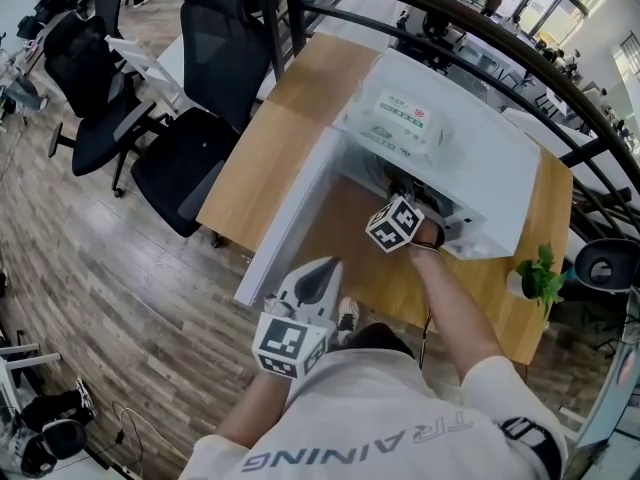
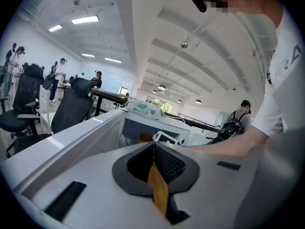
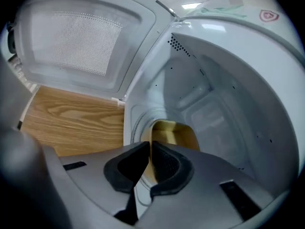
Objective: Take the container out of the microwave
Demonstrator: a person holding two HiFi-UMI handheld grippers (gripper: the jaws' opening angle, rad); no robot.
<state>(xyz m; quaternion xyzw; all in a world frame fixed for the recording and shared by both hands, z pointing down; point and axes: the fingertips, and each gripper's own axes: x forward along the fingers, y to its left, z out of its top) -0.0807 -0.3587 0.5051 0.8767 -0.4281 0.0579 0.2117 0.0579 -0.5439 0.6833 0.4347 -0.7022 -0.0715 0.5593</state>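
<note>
1. Left gripper (image 2: 153, 145), nearest the person: grey plastic body, black ribbed pads (image 2: 167, 162) pressed together with nothing between them. It hangs at the outer edge of the open door (image 1: 292, 220).
2. Door: white, swung fully out over the desk (image 1: 262, 173), which is pale wood-grain laminate. The door's window is a fine dotted mesh.
3. Right gripper (image 3: 150, 149), reaching into the cavity: its pads are closed on the near wall of the container (image 3: 175, 131).
4. Container: yellow, thin-walled, with rounded corners. It sits on the microwave (image 1: 478, 163) floor, and only plain yellow sides show inside it.
5. Microwave: a glossy white box with a smooth interior and small vent holes at the upper left. A green-and-white printed pack (image 1: 405, 120) lies on top.
6. Beyond: a potted plant (image 1: 541, 278) on the desk corner and black mesh office chairs (image 1: 186, 163) on plank flooring.
</note>
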